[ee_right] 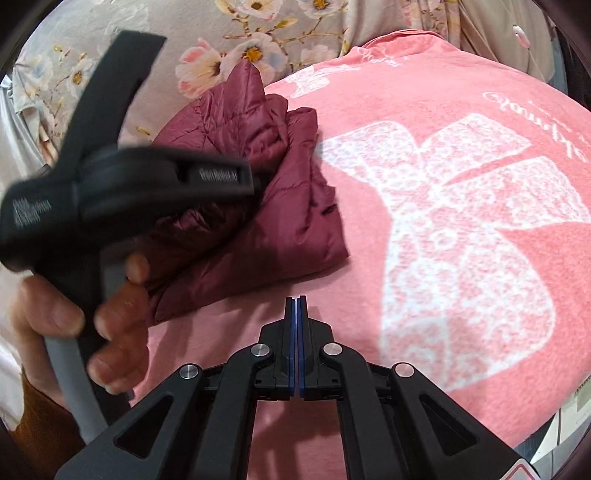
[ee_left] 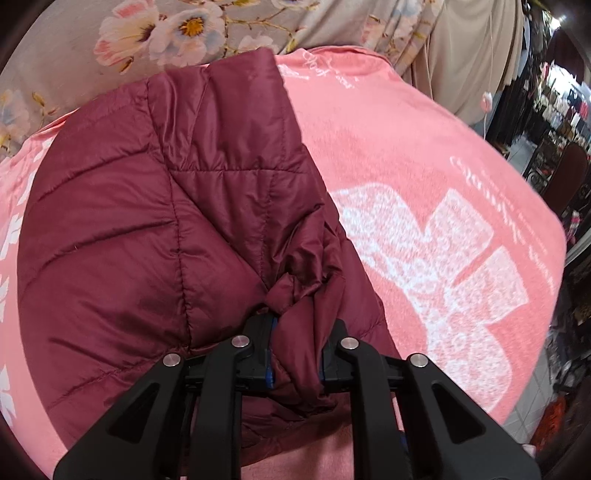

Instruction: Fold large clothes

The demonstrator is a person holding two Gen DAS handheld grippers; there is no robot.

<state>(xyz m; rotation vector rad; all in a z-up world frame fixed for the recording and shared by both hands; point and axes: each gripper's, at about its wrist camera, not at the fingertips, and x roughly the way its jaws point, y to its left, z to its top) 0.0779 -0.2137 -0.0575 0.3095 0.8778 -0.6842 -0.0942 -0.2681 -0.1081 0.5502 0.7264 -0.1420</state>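
A maroon quilted puffer jacket (ee_left: 155, 221) lies folded on a pink blanket (ee_left: 424, 155) with a white bow print. My left gripper (ee_left: 297, 325) is shut on a bunched fold of the jacket near its lower right edge. In the right wrist view the jacket (ee_right: 266, 192) lies at the centre left, partly hidden by the left gripper's black body (ee_right: 110, 184) and the hand holding it. My right gripper (ee_right: 296, 301) is shut and empty, just in front of the jacket's near edge, above the blanket (ee_right: 461, 221).
A grey floral sheet (ee_left: 166, 33) lies behind the blanket. Beige curtains (ee_left: 472, 55) hang at the back right. Racks of clothes and goods (ee_left: 561, 110) stand past the blanket's right edge. The person's hand (ee_right: 110, 317) is at the lower left.
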